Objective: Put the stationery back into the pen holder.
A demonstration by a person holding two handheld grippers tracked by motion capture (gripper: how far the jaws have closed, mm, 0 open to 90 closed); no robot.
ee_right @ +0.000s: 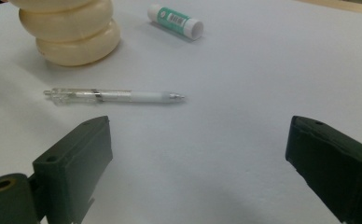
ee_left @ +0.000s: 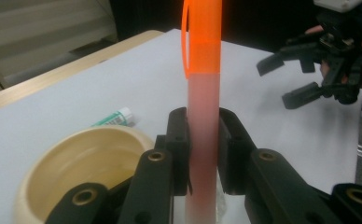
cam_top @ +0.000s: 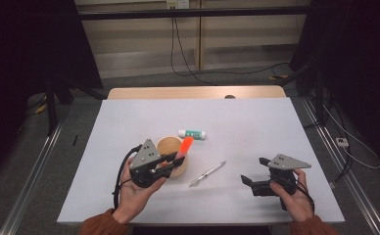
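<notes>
Left gripper is clamping an orange highlighter-style marker with a frosted pink barrel; in the left gripper view the jaws are pressing on both sides of the lower barrel, with the orange cap end standing well clear above them. The marker is hanging over the near right rim of the round cream wooden bowl, tilted up and to the right. My reading: gripping it low is leaving the free length clear to go into the bowl, which looks like the destination.

Right gripper is hovering over bare white table at near right, its jaws standing wide apart with nothing between them. It is pointing left toward the clear plastic ballpoint pen, which is lying flat between bowl and gripper, probably the next pick.

The white glue stick with green label is lying just beyond the bowl, to its right, untouched.
</notes>
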